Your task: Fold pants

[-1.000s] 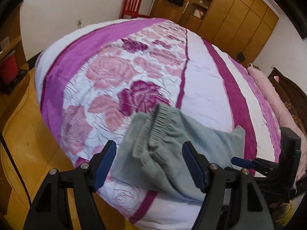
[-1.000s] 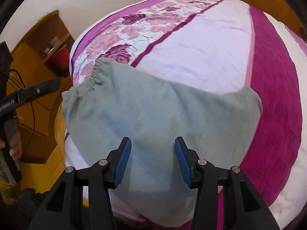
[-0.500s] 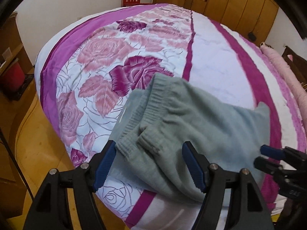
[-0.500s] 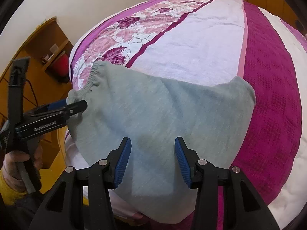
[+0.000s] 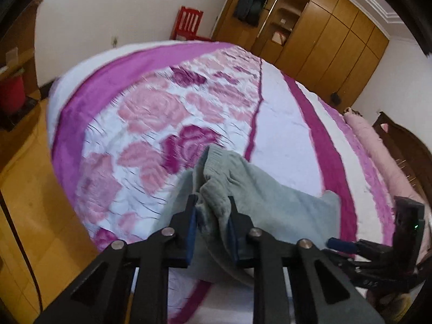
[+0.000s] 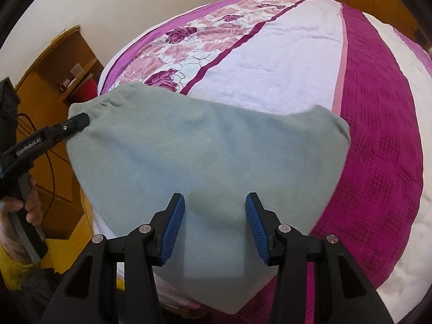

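Grey-green pants (image 6: 205, 145) lie on the near corner of the bed, elastic waistband (image 6: 108, 102) at the left. My left gripper (image 5: 212, 210) is shut on the bunched waistband (image 5: 216, 189) and lifts it slightly; it also shows in the right wrist view (image 6: 78, 121), its tip at the waistband. My right gripper (image 6: 215, 216) is open, its jaws wide apart just above the near part of the pants, holding nothing. It shows at the right edge of the left wrist view (image 5: 340, 243).
The bed (image 5: 283, 124) has a pink, purple and white floral quilt. A wooden wardrobe (image 5: 337, 43) and red chair (image 5: 189, 23) stand behind it. A wooden nightstand (image 6: 62, 62) with a red bin stands on the left; pink pillows (image 5: 383, 151) lie at the right.
My left gripper has closed on the waistband and bunched it up, and its camera has tilted upward. My right gripper has stayed open over the pants.
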Demonstrator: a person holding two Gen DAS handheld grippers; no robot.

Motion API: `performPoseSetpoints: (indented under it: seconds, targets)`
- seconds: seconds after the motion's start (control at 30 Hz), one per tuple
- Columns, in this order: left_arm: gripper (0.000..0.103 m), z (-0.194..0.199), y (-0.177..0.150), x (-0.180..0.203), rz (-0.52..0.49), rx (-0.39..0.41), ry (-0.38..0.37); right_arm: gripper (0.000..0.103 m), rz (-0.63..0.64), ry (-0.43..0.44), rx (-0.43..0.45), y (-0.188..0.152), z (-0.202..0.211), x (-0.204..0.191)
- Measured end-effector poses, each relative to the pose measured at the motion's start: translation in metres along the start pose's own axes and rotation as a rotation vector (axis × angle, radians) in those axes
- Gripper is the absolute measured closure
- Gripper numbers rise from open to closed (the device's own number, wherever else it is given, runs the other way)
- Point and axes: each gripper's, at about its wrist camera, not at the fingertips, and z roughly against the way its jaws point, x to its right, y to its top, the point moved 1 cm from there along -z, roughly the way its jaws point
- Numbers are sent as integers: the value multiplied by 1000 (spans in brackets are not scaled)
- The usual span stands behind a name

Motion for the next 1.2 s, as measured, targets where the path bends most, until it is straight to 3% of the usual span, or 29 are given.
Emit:
performPoseSetpoints:
  seconds: [0.07,0.2,0.3,0.43,0.57,0.73,0.87,0.9,1.0,1.1,1.2]
  targets:
    - [83,-3,-4,-11,3,-7,43,55,-2,2,-13,0,-4,0]
    - [81,-31,-26,-42,75,-94,53,55,-7,5,-34,-1,-11,2]
    - [68,-49,-39,-52,89,-181,65,55,-20,5,-55,-2,-16,7]
    - [55,-35,-32,-55,73,-166,79,55,-42,8,-41,-1,-11,14]
    - [53,-11,-20,-50,12,-130,110,55,-82,-18,18,4,5,30]
    - [47,1,-3,-30,-45,-80,68,55,-165,-41,90,16,17,57]
    - [47,-26,8,-1,-117,-115,23,74,-170,-63,105,26,12,64]
    - [48,-35,10,10,-147,-110,10,76,-167,-70,106,28,9,65]
    - [67,-58,13,26,-188,-126,-15,77,-158,-78,104,33,0,68]
    - [73,-86,19,32,-203,-146,-17,78,-167,-99,94,38,-14,77]
    - [77,-111,23,27,-208,-156,29,83,-178,-113,79,43,-30,85]
